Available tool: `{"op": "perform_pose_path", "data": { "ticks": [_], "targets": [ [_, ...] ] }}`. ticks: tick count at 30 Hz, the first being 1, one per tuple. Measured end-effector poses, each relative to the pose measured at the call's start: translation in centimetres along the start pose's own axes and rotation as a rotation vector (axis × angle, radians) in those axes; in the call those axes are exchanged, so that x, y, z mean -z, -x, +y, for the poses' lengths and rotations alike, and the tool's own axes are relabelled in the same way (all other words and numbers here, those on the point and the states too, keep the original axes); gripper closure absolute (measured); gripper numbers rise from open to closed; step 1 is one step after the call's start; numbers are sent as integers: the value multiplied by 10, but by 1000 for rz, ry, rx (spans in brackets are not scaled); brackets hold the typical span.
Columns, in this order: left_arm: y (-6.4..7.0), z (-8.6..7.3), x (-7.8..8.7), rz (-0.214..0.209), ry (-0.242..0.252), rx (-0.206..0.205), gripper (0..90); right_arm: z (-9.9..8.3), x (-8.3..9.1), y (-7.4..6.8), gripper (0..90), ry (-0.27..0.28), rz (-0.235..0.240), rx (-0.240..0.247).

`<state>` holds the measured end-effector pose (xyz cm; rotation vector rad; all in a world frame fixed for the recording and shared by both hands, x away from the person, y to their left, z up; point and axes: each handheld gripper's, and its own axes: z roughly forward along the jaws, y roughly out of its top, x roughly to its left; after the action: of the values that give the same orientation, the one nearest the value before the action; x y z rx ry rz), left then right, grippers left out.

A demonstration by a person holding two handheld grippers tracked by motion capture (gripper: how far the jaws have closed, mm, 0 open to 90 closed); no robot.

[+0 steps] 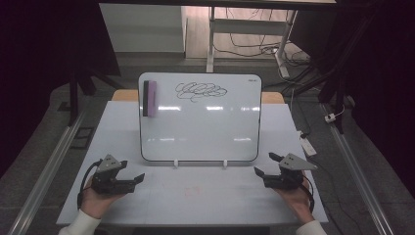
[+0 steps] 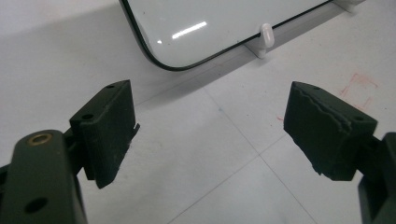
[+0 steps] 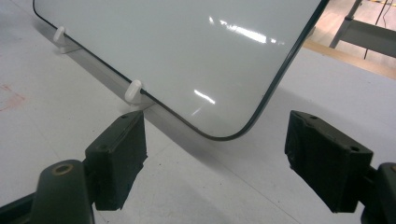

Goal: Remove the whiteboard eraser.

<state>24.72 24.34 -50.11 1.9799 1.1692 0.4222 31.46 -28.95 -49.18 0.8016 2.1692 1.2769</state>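
Observation:
A whiteboard (image 1: 195,132) leans upright on two small white feet in the middle of the white table (image 1: 161,200). Black scribbles (image 1: 200,91) run across its top. A purple-and-black eraser (image 1: 149,98) sticks to its upper left corner. My left gripper (image 1: 131,170) rests near the board's lower left corner (image 2: 168,63), open and empty. My right gripper (image 1: 264,164) sits by the board's lower right corner (image 3: 224,133), also open with nothing between its jaws. A white foot (image 2: 265,35) and another white foot (image 3: 133,91) hold the board's bottom edge.
A faint red mark (image 1: 192,190) stains the table in front of the board. Beyond the table stand desk legs and cables (image 1: 254,46) on the floor. Metal rails (image 1: 49,166) run along both sides of the table.

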Motion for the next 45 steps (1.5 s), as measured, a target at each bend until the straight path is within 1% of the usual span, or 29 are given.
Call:
{"op": "perform_pose_path", "data": {
  "ticks": [4, 7, 9, 10, 12, 16, 19, 23, 25, 26, 27, 29, 30, 31, 34, 35, 37, 38, 43, 45],
  "targets": [
    [0, 0, -2, 0, -2, -4, 180, -2, -1, 1, 210, -9, -10, 8],
    [0, -1, -3, -3, -6, -8, 180, -4, -1, 3, 211, -20, -19, 4],
    [0, -1, -3, -2, -8, -11, 180, -4, -1, 4, 211, -21, -22, 4],
    [1, -1, -3, -3, -9, -11, 180, -4, 0, 4, 216, -20, -30, 11],
    [0, -1, -2, -5, -10, -12, 180, -4, 0, 4, 217, -20, -30, 8],
    [-1, -2, -1, -1, -6, -6, 180, -4, 1, 6, 225, -16, -39, 14],
    [-1, -3, 2, 0, -3, 1, 180, -4, 2, 6, 225, -18, -39, 6],
    [-1, -1, 4, -2, 4, 3, 179, -2, 3, 5, 226, -16, -40, 14],
    [0, 2, 6, -6, 11, 5, 180, -2, 3, 4, 226, -12, -38, 13],
    [1, 5, 9, -12, 22, 17, 180, -2, 3, 4, 226, -11, -39, 13],
    [1, 5, 9, -12, 22, 17, 181, -1, 3, 4, 226, -9, -39, 12],
    [1, 10, 13, 2, 20, 37, 183, 0, 4, 4, 226, -7, -40, 11],
    [2, 12, 17, 10, 26, 53, 185, 0, 4, 3, 226, -6, -41, 12],
    [2, 13, 19, 11, 29, 56, 185, 1, 4, 2, 226, -4, -42, 16],
    [2, 16, 23, 10, 36, 55, 186, 2, 5, 2, 227, -3, -48, 24],
    [1, 19, 25, 10, 41, 56, 186, 2, 5, 2, 227, -2, -46, 20],
    [1, 21, 26, 7, 45, 57, 186, 1, 5, 2, 227, -2, -45, 16],
    [2, 26, 28, 4, 48, 52, 186, 1, 4, 2, 227, -2, -46, 20],
    [5, 32, 32, -3, 49, 52, 186, -1, 5, 2, 228, -7, -43, 11],
    [5, 37, 33, 3, 51, 46, 186, -2, 4, 2, 228, -8, -42, 12]
  ]
}}
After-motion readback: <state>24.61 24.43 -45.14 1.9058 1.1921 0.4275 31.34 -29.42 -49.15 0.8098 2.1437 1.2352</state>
